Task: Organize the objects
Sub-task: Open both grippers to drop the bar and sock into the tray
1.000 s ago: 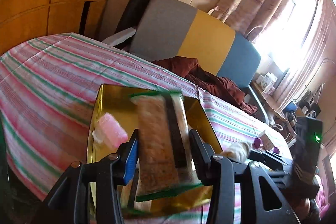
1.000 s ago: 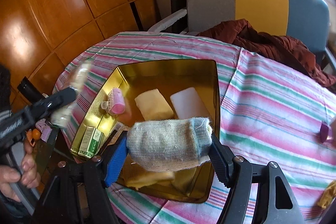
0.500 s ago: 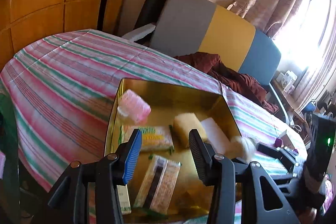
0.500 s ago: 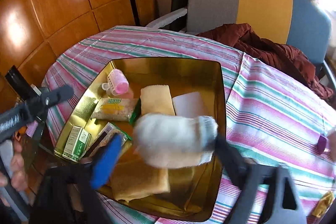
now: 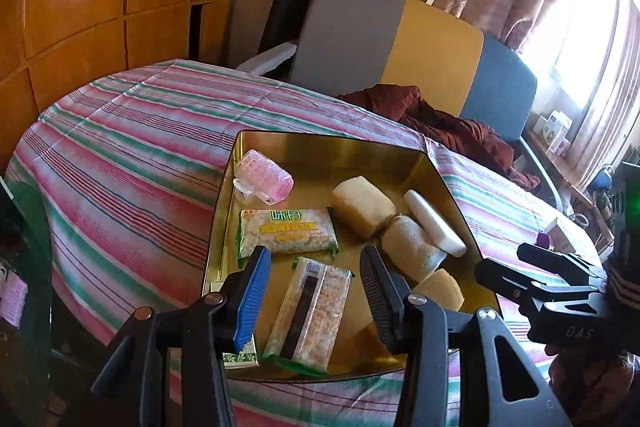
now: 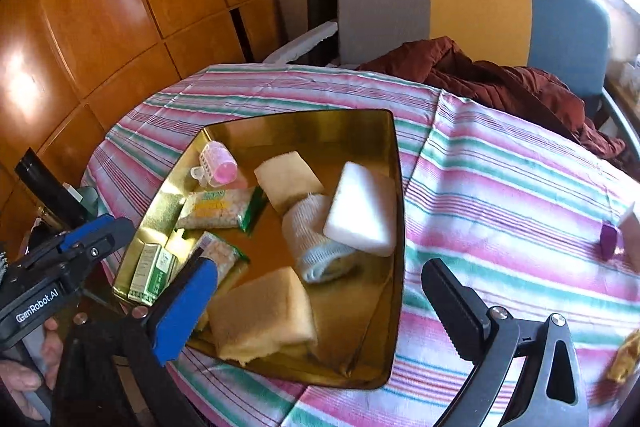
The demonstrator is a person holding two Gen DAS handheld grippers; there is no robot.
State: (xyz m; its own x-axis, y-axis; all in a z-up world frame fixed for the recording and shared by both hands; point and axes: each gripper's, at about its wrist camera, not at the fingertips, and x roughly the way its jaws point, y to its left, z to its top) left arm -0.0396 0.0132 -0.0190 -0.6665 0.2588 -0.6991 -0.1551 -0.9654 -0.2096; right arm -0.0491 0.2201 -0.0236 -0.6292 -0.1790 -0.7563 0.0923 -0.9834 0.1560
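On the striped tablecloth sits a gold tin, shallow and shiny, already crowded.

Contents: pink hair roller in the far corner; two snack packets, one lying crosswise, one lengthwise near the front wall; small green box against the left wall; two tan sponges; rolled sock; white block leaning on the sock and the right wall.

Left gripper: jaws partly parted, nothing between them; hangs just above the lengthwise packet.

Right gripper: jaws opening, now very wide, empty. The sock lies loose in the tin beyond the fingertips.

Outside the tin, right side of the cloth: small purple thing, a yellowish scrap at the picture's edge. Likely these are next to gather.

Risks, as I judge them:
- White block is propped, not flat. A nudge to the sock could tip it over the rim.
- Sock is round and soft; it may roll toward the front sponge when jostled.
- Both grippers crowd the same front edge. Crossing paths could knock one into the other or catch the rim and skid the tin on the cloth.
- Left jaws, if lowered as they are, may snag the packet's wrapper and drag it.
- Tin is nearly full; more things dropped from height could bounce out.
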